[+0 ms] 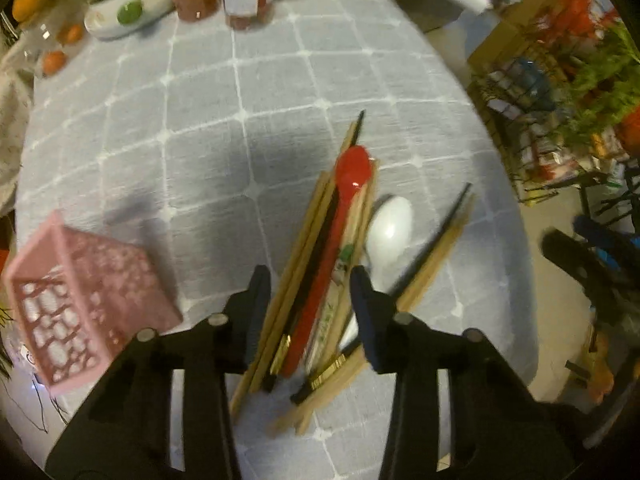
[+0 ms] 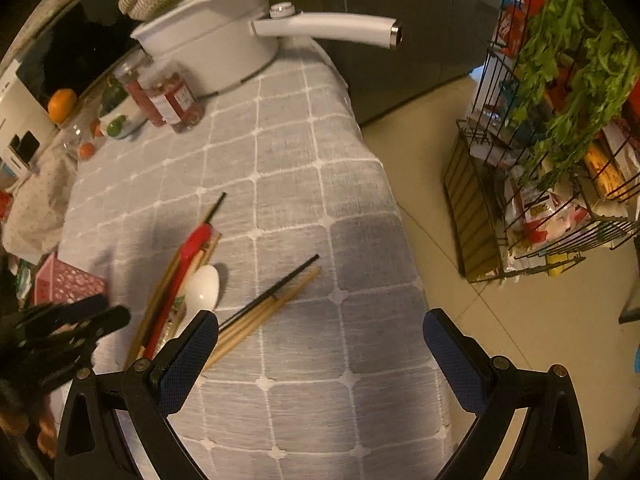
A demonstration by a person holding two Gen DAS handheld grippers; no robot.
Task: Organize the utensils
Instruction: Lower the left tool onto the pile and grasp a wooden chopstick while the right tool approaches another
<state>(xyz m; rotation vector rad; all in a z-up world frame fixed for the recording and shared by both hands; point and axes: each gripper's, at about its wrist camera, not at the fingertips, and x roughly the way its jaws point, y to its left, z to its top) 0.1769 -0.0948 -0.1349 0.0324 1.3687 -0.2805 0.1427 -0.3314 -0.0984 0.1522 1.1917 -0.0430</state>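
A red spoon (image 1: pixel 352 176) lies on a bundle of wooden and black chopsticks (image 1: pixel 308 248) on the grey checked cloth. A white spoon (image 1: pixel 390 228) rests beside them on the right. Further right lie a black and a wooden chopstick pair (image 1: pixel 440 240). My left gripper (image 1: pixel 310 292) hovers over the bundle with its jaws narrow, astride it, a small gap showing on the left. A pink perforated basket (image 1: pixel 76 300) lies tipped at the left. My right gripper (image 2: pixel 320 340) is wide open over bare cloth, its left finger (image 2: pixel 188 356) covering the near end of the separate chopsticks (image 2: pixel 280 292).
At the far end stand a white pot with a long handle (image 2: pixel 208 48), two red jars (image 2: pixel 172 100) and a bowl with green fruit (image 2: pixel 120 120). The table's edge (image 2: pixel 400 240) drops to the floor on the right. A wire rack with greens (image 2: pixel 560 160) stands beyond it.
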